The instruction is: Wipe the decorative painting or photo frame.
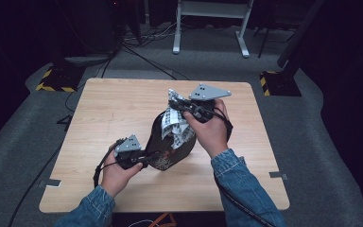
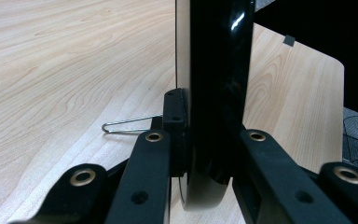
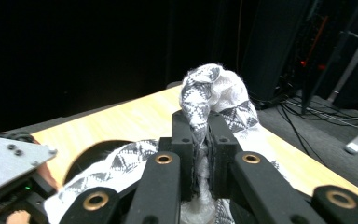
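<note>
On the left of the high view, the left gripper (image 1: 144, 158) lies low over the table (image 1: 108, 109), held in the person's left hand (image 1: 116, 175). Its jaws are pinched on the lower rim of a black bag (image 1: 168, 151), which stands on the table just to the gripper's right and leans up and away from it. In the left gripper view the jaws press from both sides on a glossy black edge of the bag (image 2: 216, 84) that rises straight up between them. A thin wire clip (image 2: 128, 126) lies on the wood just beyond the left jaw.

To the right and above the bag's mouth, the right gripper (image 1: 179, 106) sits in the right hand (image 1: 212, 130). Its jaws are clamped on a grey-and-white patterned cloth (image 1: 177, 125), which hangs down from the jaws into the open bag below them. In the right gripper view the cloth (image 3: 214, 93) bunches up past the jaw tips and trails down on both sides beneath them, with the bag's dark opening (image 3: 93, 156) to the lower left. The left gripper's grey plate (image 3: 9, 161) shows at that view's left edge.
</note>
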A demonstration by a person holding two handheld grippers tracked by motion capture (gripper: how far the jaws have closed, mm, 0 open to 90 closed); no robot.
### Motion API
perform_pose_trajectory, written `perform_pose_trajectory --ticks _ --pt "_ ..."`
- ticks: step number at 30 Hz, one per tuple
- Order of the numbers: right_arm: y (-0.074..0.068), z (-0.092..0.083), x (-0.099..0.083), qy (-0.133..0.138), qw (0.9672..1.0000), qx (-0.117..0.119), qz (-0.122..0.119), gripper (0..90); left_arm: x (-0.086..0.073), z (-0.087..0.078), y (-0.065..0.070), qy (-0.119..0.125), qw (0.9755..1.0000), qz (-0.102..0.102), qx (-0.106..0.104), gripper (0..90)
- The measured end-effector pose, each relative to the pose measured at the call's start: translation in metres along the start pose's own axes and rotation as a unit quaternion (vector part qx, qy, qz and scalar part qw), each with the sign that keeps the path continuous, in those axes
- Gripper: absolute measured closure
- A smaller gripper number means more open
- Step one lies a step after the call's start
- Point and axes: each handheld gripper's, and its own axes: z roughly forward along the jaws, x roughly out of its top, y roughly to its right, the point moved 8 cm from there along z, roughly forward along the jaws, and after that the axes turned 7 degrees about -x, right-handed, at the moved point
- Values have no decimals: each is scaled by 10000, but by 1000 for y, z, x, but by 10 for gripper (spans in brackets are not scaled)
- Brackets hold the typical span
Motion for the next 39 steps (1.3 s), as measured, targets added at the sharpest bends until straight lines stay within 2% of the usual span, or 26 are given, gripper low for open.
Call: perform_pose_trajectory --ticks 16,39 --pt "27 -1 -26 -261 9986 -456 14 854 0 0 0 -4 10000 -7 -11 802" --pt "51 -8 -48 -386 9960 -794 107 856 1 0 1 2 10000 -6 -38 802"
